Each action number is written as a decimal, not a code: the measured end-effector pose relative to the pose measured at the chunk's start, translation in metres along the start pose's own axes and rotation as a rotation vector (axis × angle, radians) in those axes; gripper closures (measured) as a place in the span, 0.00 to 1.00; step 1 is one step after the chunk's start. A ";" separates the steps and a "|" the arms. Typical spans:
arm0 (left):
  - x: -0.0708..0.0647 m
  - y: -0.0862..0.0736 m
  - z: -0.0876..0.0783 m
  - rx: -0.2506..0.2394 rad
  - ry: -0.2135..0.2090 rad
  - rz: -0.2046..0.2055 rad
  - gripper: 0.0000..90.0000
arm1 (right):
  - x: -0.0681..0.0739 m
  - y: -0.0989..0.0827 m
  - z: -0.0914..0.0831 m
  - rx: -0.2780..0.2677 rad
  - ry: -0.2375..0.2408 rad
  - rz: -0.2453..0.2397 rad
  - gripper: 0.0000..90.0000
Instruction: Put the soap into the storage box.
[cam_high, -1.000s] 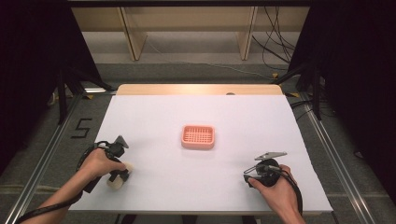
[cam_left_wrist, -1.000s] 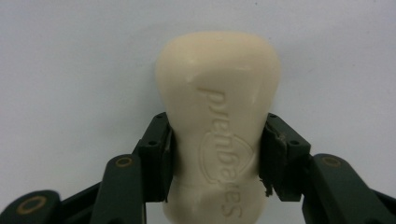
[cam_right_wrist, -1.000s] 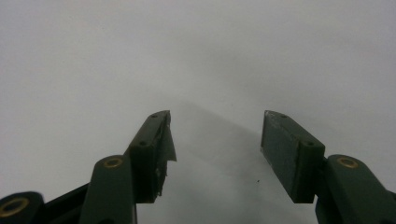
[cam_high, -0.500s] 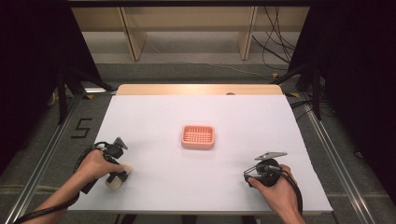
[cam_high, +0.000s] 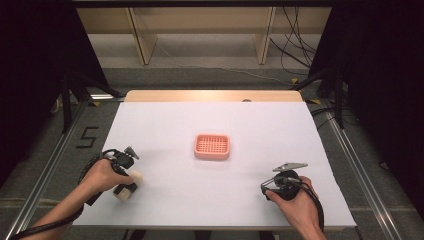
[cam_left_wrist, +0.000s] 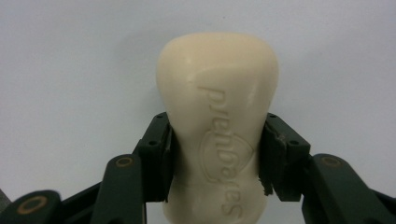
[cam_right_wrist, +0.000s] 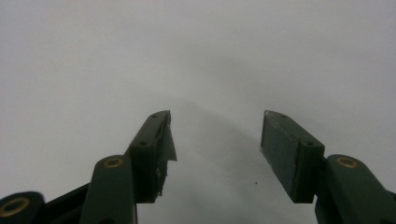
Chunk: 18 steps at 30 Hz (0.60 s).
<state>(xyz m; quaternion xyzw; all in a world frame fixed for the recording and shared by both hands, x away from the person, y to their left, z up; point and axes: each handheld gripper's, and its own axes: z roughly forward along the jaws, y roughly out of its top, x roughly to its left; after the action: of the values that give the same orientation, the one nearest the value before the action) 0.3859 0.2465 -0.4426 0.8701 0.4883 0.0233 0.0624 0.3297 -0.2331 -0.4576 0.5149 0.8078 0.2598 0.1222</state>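
Observation:
A cream soap bar (cam_left_wrist: 219, 93) with embossed lettering sits between the jaws of my left gripper (cam_left_wrist: 217, 154), whose pads press on its narrow waist. From above, that left gripper (cam_high: 125, 187) is at the table's near left, pointing down at the white surface, with the soap bar (cam_high: 134, 176) showing pale beside the hand. A pink ribbed soap dish (cam_high: 212, 146) lies in the middle of the table, well away from both hands. My right gripper (cam_high: 267, 190) rests at the near right. In its own view the right gripper (cam_right_wrist: 215, 140) stands open with bare white table between the jaws.
The white table top (cam_high: 280, 130) ends in a wooden strip (cam_high: 215, 96) at the far edge. Metal rails (cam_high: 50, 165) run along both sides, and cables (cam_high: 295, 55) lie on the floor beyond.

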 end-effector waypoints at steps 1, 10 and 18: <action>-0.001 0.000 -0.001 -0.010 0.002 0.001 0.55 | -0.001 0.000 0.001 0.000 0.006 -0.006 0.49; -0.006 0.003 -0.005 -0.041 0.006 0.035 0.55 | 0.001 -0.002 -0.002 -0.006 -0.003 0.019 0.49; -0.007 0.009 -0.011 -0.080 0.029 0.126 0.55 | -0.002 -0.004 -0.002 -0.023 -0.016 -0.002 0.49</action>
<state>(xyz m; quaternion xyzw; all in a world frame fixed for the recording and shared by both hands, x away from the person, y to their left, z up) 0.3888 0.2364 -0.4308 0.8955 0.4321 0.0591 0.0885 0.3261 -0.2366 -0.4579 0.5146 0.8043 0.2647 0.1348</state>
